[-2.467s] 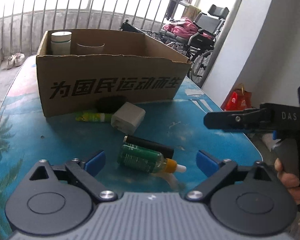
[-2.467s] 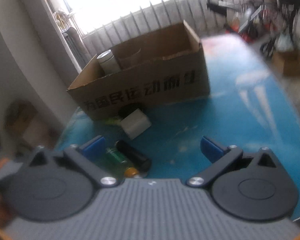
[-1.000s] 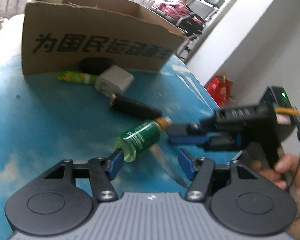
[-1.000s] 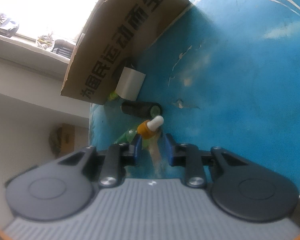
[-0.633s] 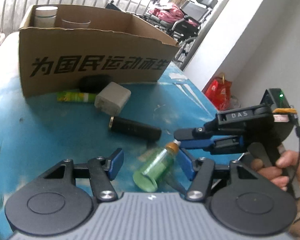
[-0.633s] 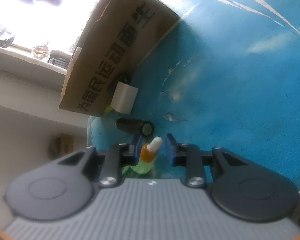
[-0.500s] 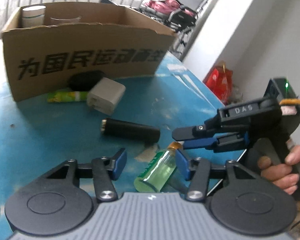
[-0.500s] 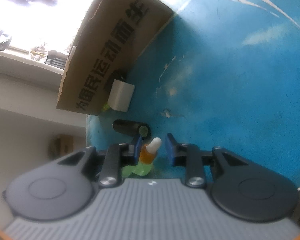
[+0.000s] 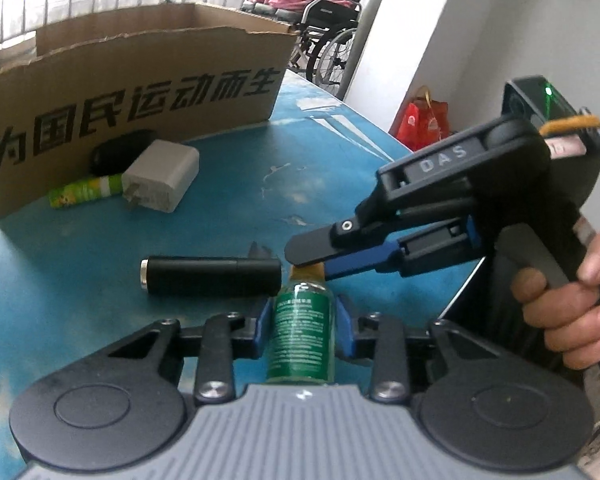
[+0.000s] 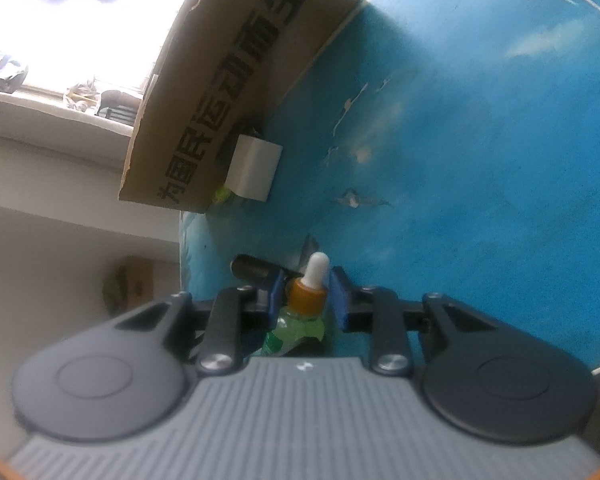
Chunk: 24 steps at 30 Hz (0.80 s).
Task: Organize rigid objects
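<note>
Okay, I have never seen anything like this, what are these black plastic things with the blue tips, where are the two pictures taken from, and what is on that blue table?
They are two hand-held grippers, each worked by a person, with a camera looking along its jaws. One picture comes from the left gripper, the other from the right gripper.

Both are on the same small green bottle. The left jaws are closing around its body. The right jaws are closing at its orange collar, just below the white tip. In the left view you also see the right gripper from the side, with the person's hand on its handle.

On the blue table lie a black cylinder, a white charger block, a yellow-green tube and a dark object against an open cardboard box printed with black characters.
</note>
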Each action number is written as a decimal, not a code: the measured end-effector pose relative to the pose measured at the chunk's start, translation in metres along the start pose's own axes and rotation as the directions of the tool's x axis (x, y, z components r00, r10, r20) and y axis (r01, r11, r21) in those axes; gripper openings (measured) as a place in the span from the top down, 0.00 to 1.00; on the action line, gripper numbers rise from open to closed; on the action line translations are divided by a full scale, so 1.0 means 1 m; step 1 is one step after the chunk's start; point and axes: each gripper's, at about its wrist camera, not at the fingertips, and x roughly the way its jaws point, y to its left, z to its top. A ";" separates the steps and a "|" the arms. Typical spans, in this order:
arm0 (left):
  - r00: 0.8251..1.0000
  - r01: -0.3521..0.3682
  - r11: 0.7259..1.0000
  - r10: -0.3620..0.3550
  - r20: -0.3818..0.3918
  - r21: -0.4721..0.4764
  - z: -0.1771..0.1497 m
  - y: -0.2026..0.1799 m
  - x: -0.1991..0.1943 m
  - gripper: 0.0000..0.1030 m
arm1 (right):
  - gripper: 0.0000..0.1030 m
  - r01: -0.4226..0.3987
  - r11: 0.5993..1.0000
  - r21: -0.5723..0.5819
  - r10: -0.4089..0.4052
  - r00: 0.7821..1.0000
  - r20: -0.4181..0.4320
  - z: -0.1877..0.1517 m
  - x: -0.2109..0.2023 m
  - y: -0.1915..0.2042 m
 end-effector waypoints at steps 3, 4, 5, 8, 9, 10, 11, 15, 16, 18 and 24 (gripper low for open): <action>1.000 -0.024 0.998 0.024 0.011 0.052 -0.004 -0.006 -0.001 0.68 | 0.81 0.009 1.000 -0.029 -0.009 1.000 0.012 -0.003 0.000 0.003; 0.999 -0.031 0.997 0.030 0.015 0.065 -0.005 -0.007 -0.002 0.68 | 0.81 0.005 0.999 -0.046 -0.005 1.000 0.018 -0.004 -0.001 0.006; 0.999 -0.037 0.997 0.036 0.019 0.071 -0.007 -0.007 -0.003 0.68 | 0.81 0.008 0.998 -0.067 -0.007 1.000 0.023 -0.005 -0.002 0.009; 0.999 -0.046 0.997 0.044 0.027 0.061 -0.009 -0.004 -0.006 0.67 | 0.82 0.011 0.988 -0.153 -0.004 0.999 0.047 -0.010 -0.005 0.025; 0.998 -0.050 0.997 0.048 0.030 0.059 -0.010 -0.002 -0.007 0.67 | 0.82 0.009 0.982 -0.188 0.002 0.998 0.056 -0.011 -0.006 0.031; 0.998 -0.054 0.997 0.052 0.034 0.060 -0.010 -0.001 -0.008 0.67 | 0.82 0.008 0.976 -0.218 0.006 0.998 0.063 -0.013 -0.007 0.037; 0.998 -0.059 0.996 0.057 0.037 0.062 -0.010 0.000 -0.008 0.67 | 0.83 0.007 0.968 -0.251 0.011 0.997 0.070 -0.014 -0.007 0.043; 0.994 -0.097 0.992 0.092 0.061 0.081 -0.008 0.004 -0.006 0.67 | 0.83 0.041 0.919 -0.392 0.002 0.994 0.108 -0.020 -0.006 0.068; 0.993 -0.105 0.991 0.099 0.069 0.085 -0.006 0.006 -0.005 0.67 | 0.83 0.049 0.909 -0.414 -0.001 0.993 0.116 -0.021 -0.005 0.072; 0.988 -0.132 0.986 0.123 0.089 0.098 -0.003 0.009 -0.002 0.67 | 0.83 0.068 0.888 -0.455 -0.006 0.991 0.135 -0.021 -0.003 0.081; 0.982 -0.159 0.983 0.148 0.118 0.092 -0.003 0.012 0.001 0.67 | 0.83 0.120 0.827 -0.550 -0.025 0.984 0.177 -0.023 0.001 0.099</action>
